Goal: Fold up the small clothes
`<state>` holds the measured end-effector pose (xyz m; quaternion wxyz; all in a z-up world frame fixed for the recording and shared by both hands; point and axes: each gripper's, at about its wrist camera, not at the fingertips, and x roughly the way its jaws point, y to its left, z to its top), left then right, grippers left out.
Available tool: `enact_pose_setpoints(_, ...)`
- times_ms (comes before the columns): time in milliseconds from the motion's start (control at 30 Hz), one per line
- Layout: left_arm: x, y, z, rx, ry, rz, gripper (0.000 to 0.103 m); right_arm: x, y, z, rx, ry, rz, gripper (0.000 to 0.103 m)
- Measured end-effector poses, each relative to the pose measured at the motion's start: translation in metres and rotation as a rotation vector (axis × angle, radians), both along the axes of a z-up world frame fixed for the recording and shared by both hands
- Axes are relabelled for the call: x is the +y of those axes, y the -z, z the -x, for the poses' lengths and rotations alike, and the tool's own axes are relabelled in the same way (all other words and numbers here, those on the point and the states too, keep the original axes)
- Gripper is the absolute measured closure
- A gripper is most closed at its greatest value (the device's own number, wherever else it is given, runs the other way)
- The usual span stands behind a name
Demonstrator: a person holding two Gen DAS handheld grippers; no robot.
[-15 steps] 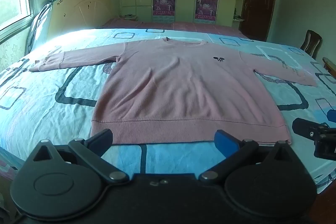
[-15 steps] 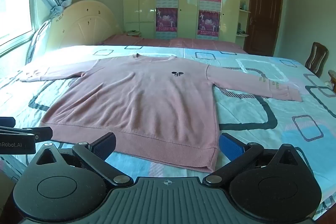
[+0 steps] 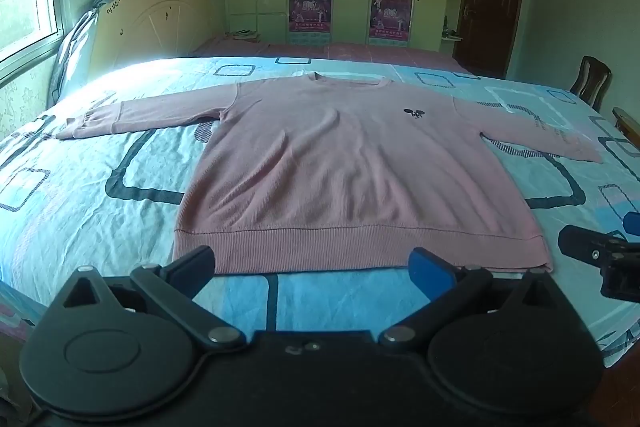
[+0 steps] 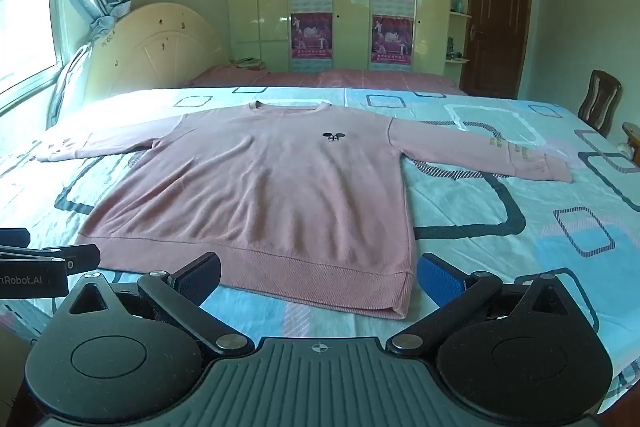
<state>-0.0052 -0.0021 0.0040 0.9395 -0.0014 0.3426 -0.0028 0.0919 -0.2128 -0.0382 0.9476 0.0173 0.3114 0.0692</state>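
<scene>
A pink long-sleeved sweater (image 3: 352, 179) (image 4: 264, 195) lies flat and face up on the bed, both sleeves spread out sideways, its ribbed hem nearest me. My left gripper (image 3: 312, 267) hovers just short of the hem, open, with nothing between its fingers. My right gripper (image 4: 318, 277) is open too, above the hem's right corner, and touches no cloth. Each gripper shows at the edge of the other's view: the right one (image 3: 600, 255) and the left one (image 4: 44, 263).
The bed (image 3: 100, 219) has a blue sheet with dark rounded squares. A cream headboard (image 3: 160, 15) and a window stand at the left, wardrobes with posters (image 4: 312, 7) at the back, a dark door (image 4: 496, 19) and a wooden chair (image 4: 600, 103) at the right.
Both views have shifted only slightly; the sweater lies as before and both grippers stay open.
</scene>
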Motion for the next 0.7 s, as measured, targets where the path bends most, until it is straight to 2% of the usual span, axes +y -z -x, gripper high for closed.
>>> enact_pose_setpoints(700, 0.0013, 0.0022, -0.0002, -0.007, 0.000, -0.006, 0.000, 0.0033, -0.0038, -0.0008, -0.004, 0.004, 0.000, 0.000)
